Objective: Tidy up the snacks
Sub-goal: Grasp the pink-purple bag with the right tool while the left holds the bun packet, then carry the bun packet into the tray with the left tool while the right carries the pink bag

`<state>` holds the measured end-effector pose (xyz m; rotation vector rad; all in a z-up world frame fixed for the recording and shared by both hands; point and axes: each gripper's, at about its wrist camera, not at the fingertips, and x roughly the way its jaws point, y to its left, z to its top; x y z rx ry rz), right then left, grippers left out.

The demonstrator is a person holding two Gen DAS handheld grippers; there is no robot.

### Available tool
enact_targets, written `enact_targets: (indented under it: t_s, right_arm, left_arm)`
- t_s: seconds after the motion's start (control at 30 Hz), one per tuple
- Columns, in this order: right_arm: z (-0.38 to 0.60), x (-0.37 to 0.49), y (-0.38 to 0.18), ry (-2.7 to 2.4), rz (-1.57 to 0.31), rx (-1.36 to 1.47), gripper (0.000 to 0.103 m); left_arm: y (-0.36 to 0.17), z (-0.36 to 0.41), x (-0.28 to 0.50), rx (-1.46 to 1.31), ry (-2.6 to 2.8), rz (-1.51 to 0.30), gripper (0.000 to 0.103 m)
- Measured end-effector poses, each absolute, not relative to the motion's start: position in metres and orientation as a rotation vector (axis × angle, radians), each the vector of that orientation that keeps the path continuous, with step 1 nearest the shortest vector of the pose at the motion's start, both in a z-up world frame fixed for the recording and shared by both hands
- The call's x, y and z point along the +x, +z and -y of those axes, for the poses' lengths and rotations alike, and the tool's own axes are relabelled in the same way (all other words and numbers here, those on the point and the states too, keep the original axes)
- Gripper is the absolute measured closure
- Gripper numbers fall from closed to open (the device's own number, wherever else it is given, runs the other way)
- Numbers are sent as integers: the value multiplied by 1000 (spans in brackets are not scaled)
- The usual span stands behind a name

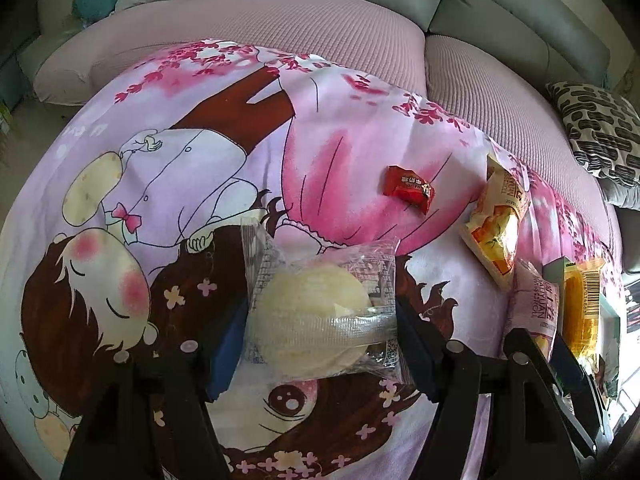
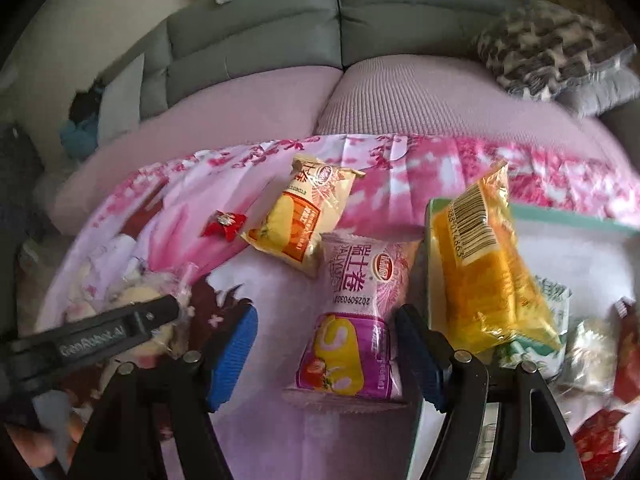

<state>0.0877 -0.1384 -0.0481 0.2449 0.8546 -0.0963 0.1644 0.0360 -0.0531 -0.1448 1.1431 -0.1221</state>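
Clear-wrapped pale bun [image 1: 316,312] sits low centre, clamped between the left gripper's [image 1: 320,344] pads. Right gripper [image 2: 326,344] stands open astride a purple snack pack [image 2: 352,320], pads apart from it.

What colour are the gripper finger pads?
Blue, ribbed; clearest on the right gripper pads in the right wrist view.

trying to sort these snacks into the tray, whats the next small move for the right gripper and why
Probably lower and close the right gripper on the pink pack. The pack lies on the cloth between its open jaws, neither pad pressing it, beside the tray that already holds snacks. The left gripper has the bun pinched between its pads.
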Motion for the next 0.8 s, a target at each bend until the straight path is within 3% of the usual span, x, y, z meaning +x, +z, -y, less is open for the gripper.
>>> enact_targets:
  t_s: [0.1, 0.17, 0.4, 0.57, 0.8]
  right_arm:
    - [137, 90, -51, -61, -861, 266, 32]
    - [134, 92, -55, -69, -877, 256, 42]
    - [133, 94, -59, -112, -878, 248, 44]
    - [136, 95, -60, -124, -867, 258, 61]
    - [141, 90, -54, -111, -853, 296, 63]
  left_arm:
    - [-55, -37, 165, -161, -133, -1148, 31]
    - [-56, -38, 166, -169, -140, -1150, 31]
    - [-58, -37, 167, -164, -149, -1146, 32]
    - [-56, -37, 166, -167, -147, -1133, 35]
    - [-46, -35, 162, -150, -150, -1111, 37]
